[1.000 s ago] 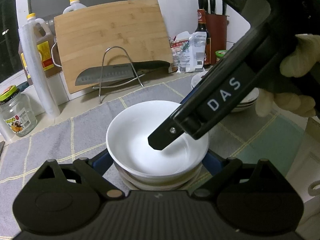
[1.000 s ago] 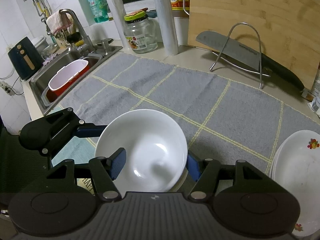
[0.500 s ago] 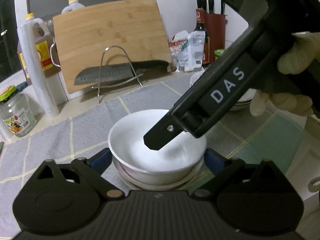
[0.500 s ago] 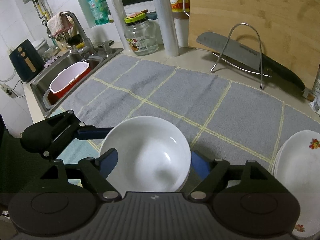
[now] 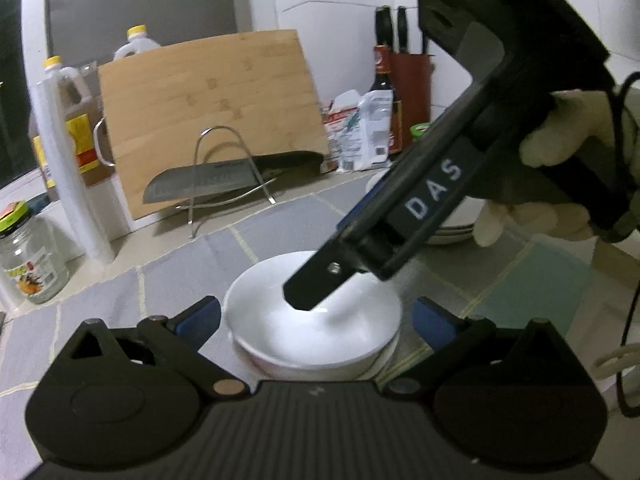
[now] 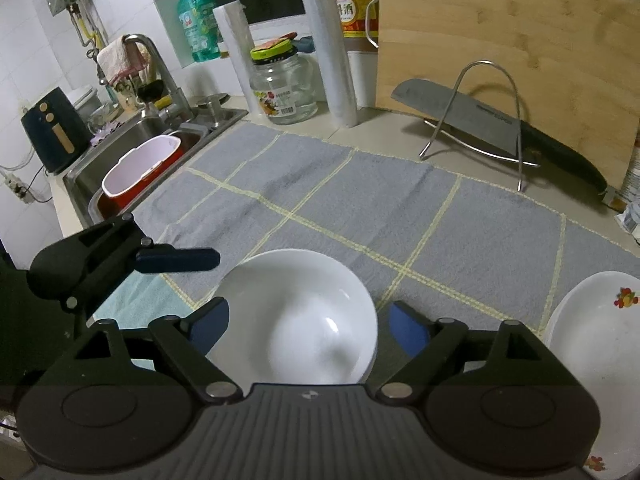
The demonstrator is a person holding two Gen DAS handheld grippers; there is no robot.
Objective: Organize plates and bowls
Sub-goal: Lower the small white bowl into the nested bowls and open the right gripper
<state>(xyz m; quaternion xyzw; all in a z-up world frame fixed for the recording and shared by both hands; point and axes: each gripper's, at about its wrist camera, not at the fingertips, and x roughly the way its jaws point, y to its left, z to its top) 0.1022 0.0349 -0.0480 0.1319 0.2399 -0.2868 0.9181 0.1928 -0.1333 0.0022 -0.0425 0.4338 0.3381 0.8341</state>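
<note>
On the grey checked cloth covering the worktop, the round white ceramic bowl sits stacked on another dish, between the spread blue pads of both the left hand-held gripper and right hand-held gripper; both have just been opening, released, angled downward.

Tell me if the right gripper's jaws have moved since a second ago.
Yes. The right gripper has just been opening; its pads now stand clear of the white bowl on either side.

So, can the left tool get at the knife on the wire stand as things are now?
Probably not directly: the white bowl sits between the open left tool and the knife, and the right tool crosses above.
</note>
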